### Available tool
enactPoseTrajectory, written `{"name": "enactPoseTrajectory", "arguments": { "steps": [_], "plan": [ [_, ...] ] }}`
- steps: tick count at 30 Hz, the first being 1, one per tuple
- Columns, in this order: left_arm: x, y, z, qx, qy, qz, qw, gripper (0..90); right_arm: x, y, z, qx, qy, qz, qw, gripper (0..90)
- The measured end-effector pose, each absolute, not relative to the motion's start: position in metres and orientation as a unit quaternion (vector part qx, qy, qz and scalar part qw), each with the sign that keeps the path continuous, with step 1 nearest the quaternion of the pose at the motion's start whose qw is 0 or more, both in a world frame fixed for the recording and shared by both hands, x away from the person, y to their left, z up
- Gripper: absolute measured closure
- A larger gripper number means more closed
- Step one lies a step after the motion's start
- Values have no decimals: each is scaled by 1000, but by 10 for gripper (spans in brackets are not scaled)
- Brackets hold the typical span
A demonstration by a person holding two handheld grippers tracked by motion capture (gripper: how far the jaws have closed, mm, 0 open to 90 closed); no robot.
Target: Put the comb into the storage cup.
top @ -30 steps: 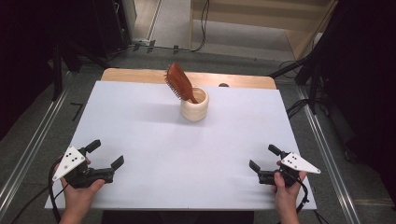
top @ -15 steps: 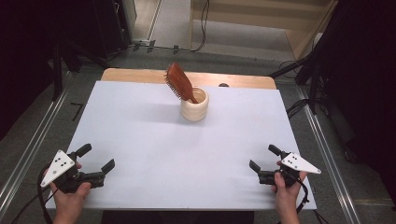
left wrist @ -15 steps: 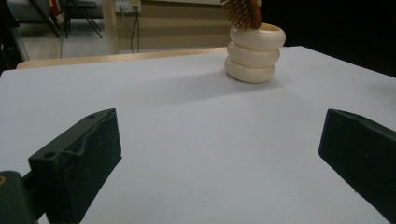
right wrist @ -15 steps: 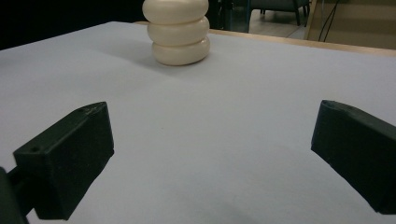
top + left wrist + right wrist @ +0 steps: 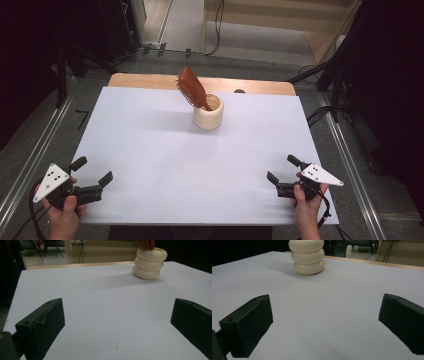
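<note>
A cream ribbed cup stands upright at the back middle of the white table. A reddish-brown hairbrush leans in it, head up and tilted left. The cup is far ahead in the left gripper view, with the brush bristles at the top edge. In the right gripper view the cup is far ahead too. My left gripper hangs open at the table's front left edge. My right gripper is open near the front right. Nothing is between either pair of jaws.
A wooden board edge runs behind the white sheet. Metal rails flank the table on both sides. Cables lie on the floor behind, with dark stands around.
My left gripper has drawn back to the left and toward the front edge, and stays open. The right gripper, cup and brush have not moved.
</note>
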State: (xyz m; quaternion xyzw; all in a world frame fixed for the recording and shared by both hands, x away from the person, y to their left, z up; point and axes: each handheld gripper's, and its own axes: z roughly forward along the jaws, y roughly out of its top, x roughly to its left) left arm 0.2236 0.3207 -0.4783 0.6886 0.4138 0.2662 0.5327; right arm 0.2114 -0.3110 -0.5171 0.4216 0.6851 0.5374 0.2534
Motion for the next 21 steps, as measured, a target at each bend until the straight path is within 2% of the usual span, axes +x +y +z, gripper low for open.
{"name": "enactPoseTrajectory", "arguments": {
  "steps": [21],
  "plan": [
    [231,323,-488,696,415,259,525,0,213,-310,-518,416,688,539,250,0]
  ]
}}
